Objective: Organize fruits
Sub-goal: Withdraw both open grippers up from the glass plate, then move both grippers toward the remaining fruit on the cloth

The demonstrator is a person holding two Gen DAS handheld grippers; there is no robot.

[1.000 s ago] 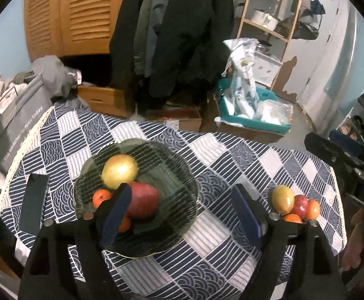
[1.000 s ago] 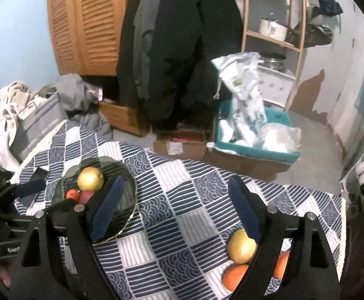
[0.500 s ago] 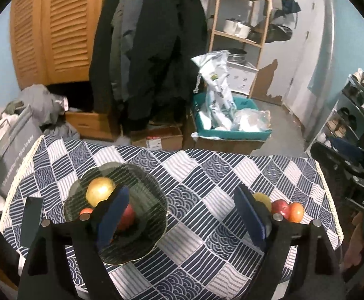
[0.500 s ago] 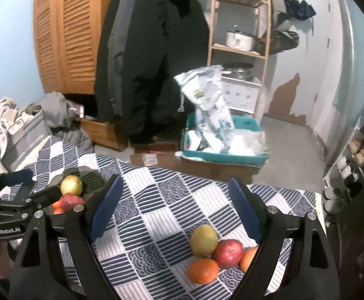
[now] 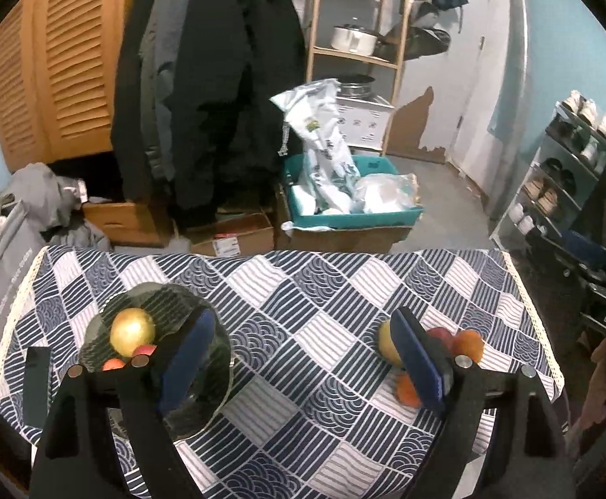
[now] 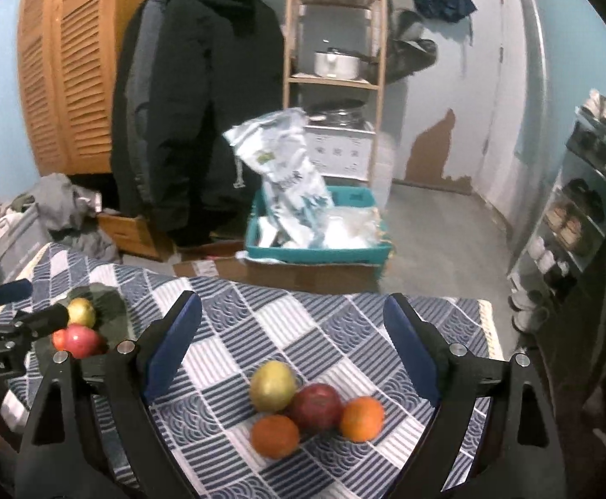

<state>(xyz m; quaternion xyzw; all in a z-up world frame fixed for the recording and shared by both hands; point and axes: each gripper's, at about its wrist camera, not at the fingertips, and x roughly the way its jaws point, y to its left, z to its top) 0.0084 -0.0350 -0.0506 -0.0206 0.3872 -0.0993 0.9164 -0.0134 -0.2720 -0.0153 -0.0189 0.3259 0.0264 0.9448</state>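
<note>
A dark glass bowl [image 5: 203,374] on the table's left holds a yellow apple [image 5: 131,332], a red fruit and an orange. It also shows in the right wrist view [image 6: 111,312]. On the cloth at the right lie a yellow apple [image 6: 273,386], a red apple [image 6: 317,406] and two oranges [image 6: 275,436] [image 6: 362,418]. My left gripper [image 5: 303,357] is open and empty, raised over the table's middle. My right gripper [image 6: 292,341] is open and empty above the loose fruit.
The table has a blue and white checked cloth [image 5: 303,291]. Behind it stand a teal crate with plastic bags [image 5: 344,203], cardboard boxes, hanging dark coats [image 5: 219,83], a wooden shelf and a shoe rack [image 5: 560,174]. A dark flat object [image 5: 35,382] lies at the table's left.
Both grippers have drawn back and upward from the table. The view has widened, and the loose fruit now sits between the right gripper's fingers. Both stay open.
</note>
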